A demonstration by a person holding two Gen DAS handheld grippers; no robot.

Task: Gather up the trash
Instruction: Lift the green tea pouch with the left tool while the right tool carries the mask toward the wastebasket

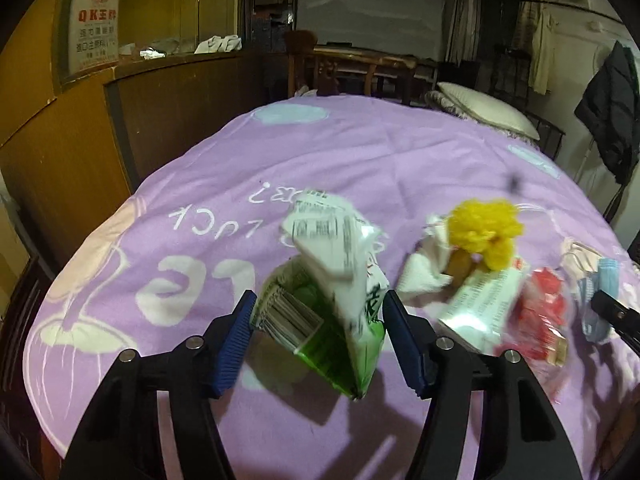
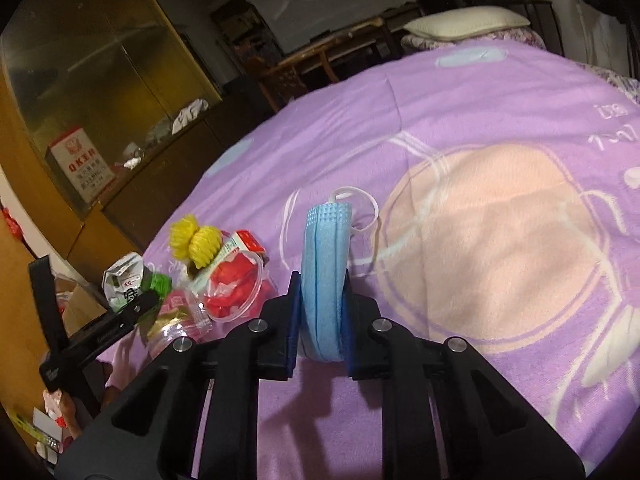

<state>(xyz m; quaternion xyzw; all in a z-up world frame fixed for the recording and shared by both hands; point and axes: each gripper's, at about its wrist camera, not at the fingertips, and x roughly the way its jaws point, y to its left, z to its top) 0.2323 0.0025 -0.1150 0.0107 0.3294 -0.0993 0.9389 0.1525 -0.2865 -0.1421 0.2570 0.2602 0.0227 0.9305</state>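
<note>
Both grippers tilted down over the purple blanket (image 1: 360,152) of the bed: the left gripper (image 1: 318,320) stood half-wide, its 2 blue pads pressing the sides of a green-and-white snack wrapper (image 1: 336,312) held above the blanket's near edge. The right gripper (image 2: 320,312) was clenched on a folded blue face mask (image 2: 326,276), standing on edge between its pads. The remaining trash, a yellow yarn pompom (image 1: 486,230), crumpled tissue (image 1: 424,276) and red wrappers (image 1: 548,312), lay together near that edge; a box (image 1: 96,20) on the cabinet read "QK"
</note>
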